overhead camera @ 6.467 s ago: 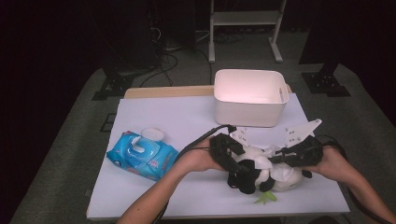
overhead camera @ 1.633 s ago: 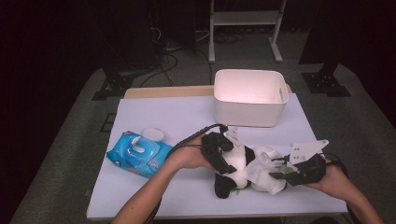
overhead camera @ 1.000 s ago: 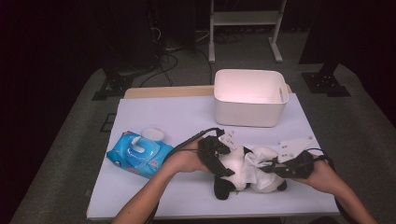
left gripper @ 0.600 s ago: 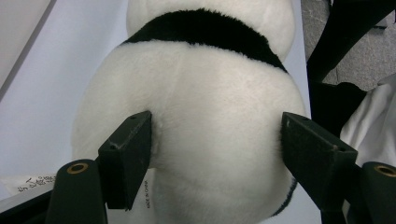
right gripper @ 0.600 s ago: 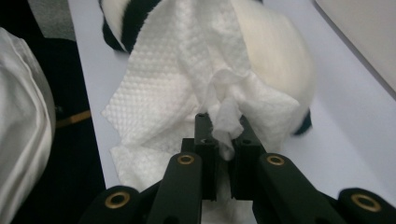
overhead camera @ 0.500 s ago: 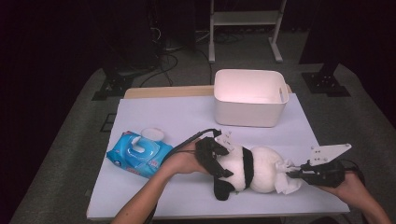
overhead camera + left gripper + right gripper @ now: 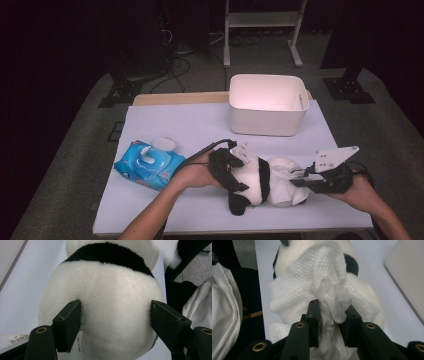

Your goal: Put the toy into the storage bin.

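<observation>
A black-and-white panda plush (image 7: 265, 182) lies on its side near the front of the white table (image 7: 175, 125). My left gripper (image 7: 244, 172) is shut on it: in the left gripper view both pads (image 7: 68, 322) press into the round white body (image 7: 115, 290). My right gripper (image 7: 296, 180) sits at the plush's other end. A crumpled white wipe (image 7: 312, 277) is draped over the panda (image 7: 367, 295). A fold of it hangs loosely between the right gripper's (image 7: 332, 312) jaws, which have just been opening.
A white bin (image 7: 267, 105) stands behind the plush at the back right. A blue wipes pack (image 7: 147, 165) with its round lid (image 7: 163, 143) flipped open lies at the left. A wooden board (image 7: 175, 98) lines the table's far edge. The front edge is close to both hands.
The right gripper slid rightward off the panda's body to its end, dragging the wipe along, then edged back a little. The left gripper and the plush have stayed put.
</observation>
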`<state>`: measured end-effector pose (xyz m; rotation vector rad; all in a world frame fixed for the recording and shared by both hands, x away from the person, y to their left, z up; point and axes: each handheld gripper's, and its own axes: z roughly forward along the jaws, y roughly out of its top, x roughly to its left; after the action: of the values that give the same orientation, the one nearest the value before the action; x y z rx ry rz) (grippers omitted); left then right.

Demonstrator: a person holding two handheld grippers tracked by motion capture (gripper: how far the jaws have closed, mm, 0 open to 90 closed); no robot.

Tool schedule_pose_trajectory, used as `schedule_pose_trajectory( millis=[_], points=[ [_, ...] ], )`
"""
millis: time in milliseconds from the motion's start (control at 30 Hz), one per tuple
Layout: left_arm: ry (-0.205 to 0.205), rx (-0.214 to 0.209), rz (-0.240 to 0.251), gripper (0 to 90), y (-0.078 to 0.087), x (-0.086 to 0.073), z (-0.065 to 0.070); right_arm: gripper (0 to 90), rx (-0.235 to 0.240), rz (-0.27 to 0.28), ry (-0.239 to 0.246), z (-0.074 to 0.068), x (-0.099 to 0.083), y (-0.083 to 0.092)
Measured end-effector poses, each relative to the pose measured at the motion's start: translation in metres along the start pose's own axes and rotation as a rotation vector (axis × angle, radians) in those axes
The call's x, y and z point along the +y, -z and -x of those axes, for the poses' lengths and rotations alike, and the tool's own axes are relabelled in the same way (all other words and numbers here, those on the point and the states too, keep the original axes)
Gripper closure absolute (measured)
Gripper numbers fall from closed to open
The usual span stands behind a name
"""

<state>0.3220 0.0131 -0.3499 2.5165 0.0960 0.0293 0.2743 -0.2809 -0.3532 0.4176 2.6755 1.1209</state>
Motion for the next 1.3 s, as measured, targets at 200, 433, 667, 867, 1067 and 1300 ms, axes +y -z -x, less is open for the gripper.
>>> schedule_pose_trajectory(
  millis=[200,433,667,867,1067,1300],
  points=[
    [-0.011,0.007,-0.015,25.9,0.000,0.002,0.001,61.1,0.019,-0.016,0.050,-0.004,0.022,-0.019],
    [-0.021,0.014,-0.026,25.7,-0.002,0.005,0.003,62.5,0.034,-0.039,0.119,-0.009,0.047,-0.050],
    [-0.025,0.011,-0.018,25.8,-0.002,0.004,0.004,82.1,0.017,-0.059,0.164,-0.010,0.047,-0.050],
    [-0.017,0.007,-0.006,25.9,-0.002,0.001,0.003,83.0,0.023,-0.045,0.109,0.000,0.032,-0.032],
    [-0.014,0.009,-0.007,25.8,-0.002,0.003,0.003,82.9,0.017,-0.028,0.011,0.012,0.005,-0.010],
    [-0.010,0.008,0.024,25.9,0.010,0.012,-0.001,83.1,0.019,-0.034,-0.001,0.012,-0.002,-0.011]
  ],
)
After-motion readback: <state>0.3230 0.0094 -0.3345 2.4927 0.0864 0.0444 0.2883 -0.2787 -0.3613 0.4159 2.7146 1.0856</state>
